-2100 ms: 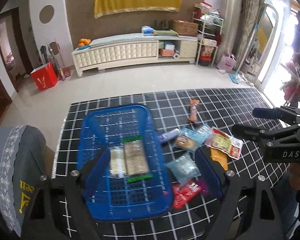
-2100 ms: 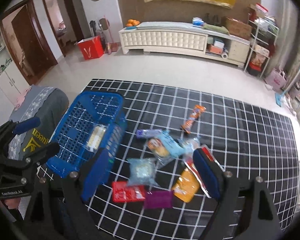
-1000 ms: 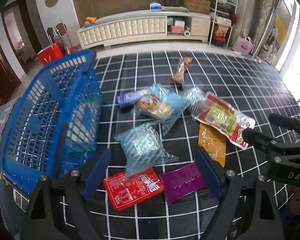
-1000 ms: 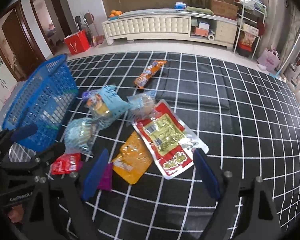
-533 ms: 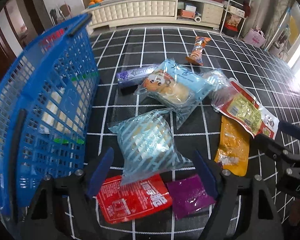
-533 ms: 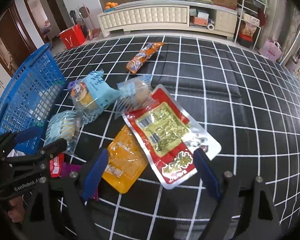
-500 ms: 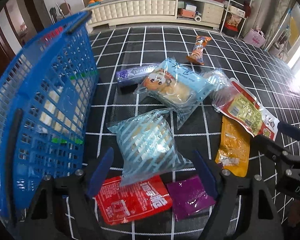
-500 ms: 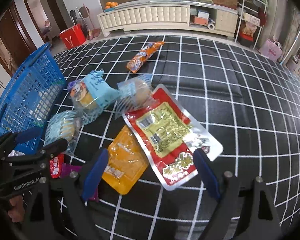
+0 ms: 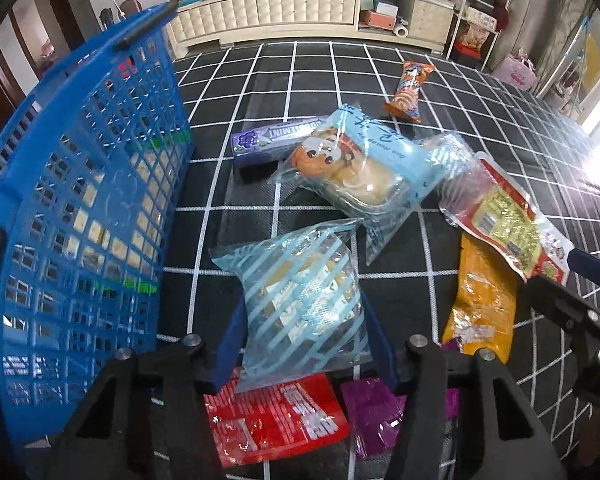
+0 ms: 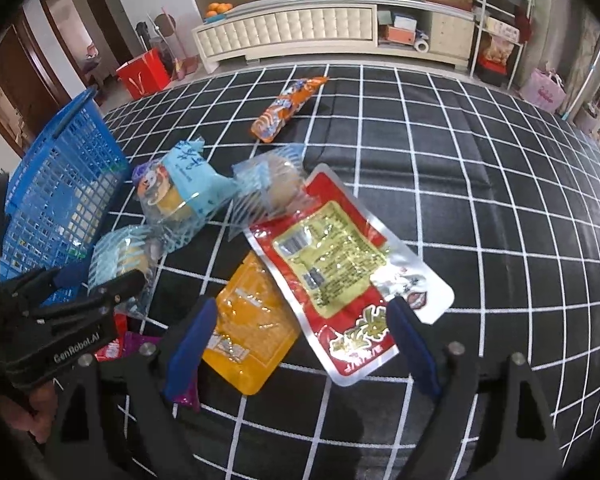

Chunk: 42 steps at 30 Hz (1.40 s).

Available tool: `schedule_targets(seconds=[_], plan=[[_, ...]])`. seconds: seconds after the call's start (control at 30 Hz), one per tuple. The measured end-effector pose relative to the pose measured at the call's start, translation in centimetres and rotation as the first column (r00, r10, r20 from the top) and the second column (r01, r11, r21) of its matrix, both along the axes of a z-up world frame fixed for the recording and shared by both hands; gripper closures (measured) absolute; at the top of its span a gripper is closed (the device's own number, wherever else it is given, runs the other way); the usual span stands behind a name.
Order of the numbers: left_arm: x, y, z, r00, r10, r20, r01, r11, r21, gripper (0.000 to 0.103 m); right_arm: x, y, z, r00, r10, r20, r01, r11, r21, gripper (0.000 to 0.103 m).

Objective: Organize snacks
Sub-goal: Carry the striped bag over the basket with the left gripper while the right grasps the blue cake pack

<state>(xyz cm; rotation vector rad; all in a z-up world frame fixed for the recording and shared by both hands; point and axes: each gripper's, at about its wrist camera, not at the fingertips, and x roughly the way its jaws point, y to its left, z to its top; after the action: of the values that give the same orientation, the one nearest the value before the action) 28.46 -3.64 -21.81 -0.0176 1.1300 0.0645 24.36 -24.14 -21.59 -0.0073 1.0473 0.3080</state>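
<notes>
Now striped packet [image 9: 304,300] between left tool [image 9: 306,344] pads

blue-striped clear snack bag [image 9: 304,300] | tilted (lower end between claw pads) | beside blue basket [image 9: 80,208]

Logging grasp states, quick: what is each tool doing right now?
Left tool: closed on the blue-striped snack bag.
Right tool: open, holding nothing, its fingers either side of the red-and-yellow pouch and orange packet.

The right gripper [image 10: 300,344] stands open over the red pouch [image 10: 340,268] and orange pouch [image 10: 252,328]; a basket [image 10: 56,184] sits left.
</notes>
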Motion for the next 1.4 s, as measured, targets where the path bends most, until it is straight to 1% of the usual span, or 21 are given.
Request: schedule_targets(seconds=[0.1,0.2,0.33,0.37,0.43,0.6,0.73,0.87,0.93,1.0,1.03,1.1,1.2,1.27,1.4], plan=[[-1.3,0.0,1.2,0.999,-0.002,0.034,0.002,1.000,0.011,0.050,-0.4,0.2,0.9,1.000,0.004,0.020,-0.003,1.000,-0.003,0.014],[-2.7,0.2,2.8,0.996,-0.018,0.085,0.017,1.000,0.020,0.050,-0.7,0.3,1.9,0.999,0.012,0.035,-0.012,1.000,-0.001,0.014],[-4.4,0.9,5.8,0.987,-0.038,0.156,0.037,0.999,0.008,0.050,-0.7,0.6,3.1,0.999,0.018,0.046,-0.019,1.000,0.012,0.014],[-4.3,0.4,6.6,0.984,-0.044,0.173,0.043,0.999,0.007,0.050,-0.8,0.8,3.4,0.999,0.021,0.049,-0.022,1.000,0.016,0.014],[-4.9,0.4,8.4,0.974,-0.054,0.218,0.052,0.999,0.015,0.050,-0.8,1.3,3.9,0.998,0.031,0.062,-0.032,0.999,0.013,0.014],[-5.8,1.5,11.8,0.946,-0.051,0.321,0.039,0.998,0.042,0.050,-1.4,3.5,6.1,0.987,0.106,0.122,-0.113,0.993,0.046,0.014],[-6.1,3.0,14.0,0.922,-0.024,0.385,-0.010,0.996,0.088,0.050,-1.3,5.5,7.6,0.975,0.154,0.160,-0.158,0.987,0.014,0.014],[-6.5,4.6,14.8,0.905,0.003,0.425,-0.071,0.987,0.145,0.050,-0.3,7.4,7.9,0.965,0.196,0.176,-0.194,0.981,-0.024,0.014],[-6.3,5.9,14.8,0.894,0.023,0.448,-0.102,0.983,0.155,0.050,0.5,8.1,7.6,0.963,0.209,0.168,-0.206,0.978,-0.036,0.012],[-5.9,7.1,14.6,0.896,0.046,0.441,-0.129,0.979,0.159,0.050,1.4,9.0,7.0,0.963,0.223,0.153,-0.218,0.975,-0.048,0.009],[-5.5,7.9,14.2,0.901,0.068,0.428,-0.150,0.975,0.162,0.050,1.6,9.3,6.8,0.962,0.226,0.151,-0.220,0.974,-0.052,0.008],[-5.2,9.2,13.8,0.906,0.102,0.412,-0.181,0.971,0.158,0.050,2.4,9.9,6.2,0.962,0.232,0.145,-0.225,0.972,-0.065,0.008],[-4.8,11.4,13.1,0.906,0.159,0.393,-0.224,0.966,0.126,0.050,3.8,10.9,5.0,0.959,0.261,0.113,-0.252,0.964,-0.081,0.007],[-4.4,12.3,12.9,0.908,0.167,0.385,-0.229,0.966,0.122,0.050,5.0,11.7,3.5,0.956,0.286,0.057,-0.282,0.957,-0.071,0.007],[-3.5,13.1,12.4,0.917,0.168,0.361,-0.237,0.959,0.156,0.050,6.9,12.7,1.1,0.960,0.280,0.005,-0.278,0.956,-0.092,0.007]])
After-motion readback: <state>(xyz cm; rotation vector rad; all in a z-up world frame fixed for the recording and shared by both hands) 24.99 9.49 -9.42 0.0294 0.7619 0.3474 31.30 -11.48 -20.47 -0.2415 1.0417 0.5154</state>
